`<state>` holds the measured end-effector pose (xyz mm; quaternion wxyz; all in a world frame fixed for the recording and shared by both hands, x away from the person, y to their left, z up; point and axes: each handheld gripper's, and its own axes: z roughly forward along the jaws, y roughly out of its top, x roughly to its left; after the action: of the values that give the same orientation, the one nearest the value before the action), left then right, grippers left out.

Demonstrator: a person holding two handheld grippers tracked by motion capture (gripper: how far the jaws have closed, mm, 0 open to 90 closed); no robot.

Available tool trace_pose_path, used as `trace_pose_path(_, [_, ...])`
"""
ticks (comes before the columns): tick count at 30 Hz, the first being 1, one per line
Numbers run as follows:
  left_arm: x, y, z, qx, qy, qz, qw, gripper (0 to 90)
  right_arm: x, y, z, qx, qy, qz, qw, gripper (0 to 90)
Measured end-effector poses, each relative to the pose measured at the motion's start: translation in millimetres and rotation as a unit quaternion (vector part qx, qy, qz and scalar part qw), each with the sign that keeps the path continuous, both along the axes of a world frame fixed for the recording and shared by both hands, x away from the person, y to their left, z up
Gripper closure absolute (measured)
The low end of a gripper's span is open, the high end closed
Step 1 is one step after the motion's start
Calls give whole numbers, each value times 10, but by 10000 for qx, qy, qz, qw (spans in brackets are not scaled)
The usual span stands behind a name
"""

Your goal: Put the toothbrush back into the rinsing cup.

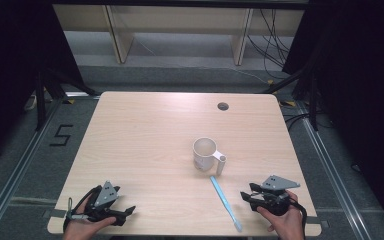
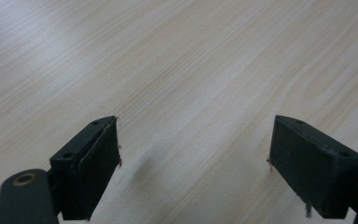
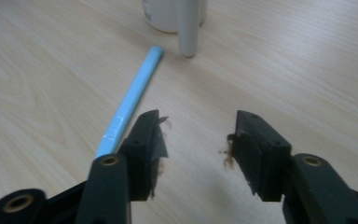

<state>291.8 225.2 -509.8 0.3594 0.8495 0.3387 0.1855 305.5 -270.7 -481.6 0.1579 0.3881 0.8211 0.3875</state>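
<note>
**Toothbrush waits beside the mug**

We count one toothbrush (image 1: 225, 202), lying flat on the table (image 1: 140, 145) at about five o'clock from the one mug (image 1: 206, 154), its near end just short of the mug's handle. Our right gripper (image 1: 246, 196) sits at three o'clock of it, jaws apart and empty, likely lined up for a pickup. Our left gripper (image 1: 126, 214) rests at the near left edge, jaws wide apart, holding nothing.

The high view looks forward and down on the whole table (image 1: 145, 130); the right gripper view sits low, facing the toothbrush (image 3: 130, 100) at 11 o'clock, shared with high; left gripper view skims bare wood closely.
</note>
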Motion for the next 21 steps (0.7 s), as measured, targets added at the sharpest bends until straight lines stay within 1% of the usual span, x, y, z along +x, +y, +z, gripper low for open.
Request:
trace_pose_path(1, [0, 1, 2, 4, 2, -8, 10000, 153, -10, 12, 9, 0, -13, 52, 10000, 623])
trace_pose_path(3, [-1, 0, 2, -19, -1, -4, 10000, 153, -24, 28, 25, -43, -117, 144, 9998, 675])
trace_pose_path(4, [-1, -1, 1, -18, 4, -4, 10000, 153, -39, 46, 36, -46, -112, 212, 9997, 698])
trace_pose_path(5, [1, -1, 0, 9, 2, 0, 10000, 153, -57, 67, 44, -48, -61, 263, 9996, 720])
trace_pose_path(6, [0, -2, -1, 7, 6, 0, 10000, 153, -52, 80, 38, -80, -168, 350, 9992, 739])
trace_pose_path(7, [0, -3, -1, 7, 4, 3, 10000, 153, -65, 102, 39, -90, -105, 391, 9991, 758])
trace_pose_path(10, [0, -4, -2, 9, 10, 5, 10000, 153, -59, 146, 31, -132, -144, 569, 9982, 796])
trace_pose_path(11, [0, -10, -10, -52, 14, 6, 10000, 153, -58, 154, 32, -149, -163, 615, 9979, 821])
trace_pose_path(12, [2, -10, -10, -41, 24, 3, 10000, 153, -65, 168, 33, -128, -129, 609, 9980, 830])
trace_pose_path(13, [4, -11, -11, -33, 12, -6, 10000, 153, -53, 180, 32, -124, -174, 662, 9976, 841])
trace_pose_path(14, [2, -12, -10, -33, 9, 2, 10000, 153, -51, 198, 31, -116, -156, 701, 9974, 859])
trace_pose_path(15, [3, -11, -9, -13, 14, -6, 10000, 153, -57, 214, 33, -104, -138, 680, 9975, 867])
trace_pose_path(16, [3, -12, -11, -20, 16, 1, 10000, 153, -34, 227, 28, -124, -198, 765, 9968, 873])
trace_pose_path(18, [4, -12, -12, -19, 16, -3, 10000, 153, -3, 271, 25, -124, -169, 810, 9965, 889])
trace_pose_path(19, [7, -4, -8, 45, 17, -24, 10000, 153, 0, 294, 27, -105, -81, 784, 9968, 895])
trace_pose_path(20, [9, -4, -9, 44, 15, -11, 10000, 153, 30, 309, 19, -116, -172, 850, 9962, 897])
trace_pose_path(21, [8, -5, -10, 42, 19, -5, 10000, 153, 46, 325, 23, -118, -159, 862, 9961, 899])
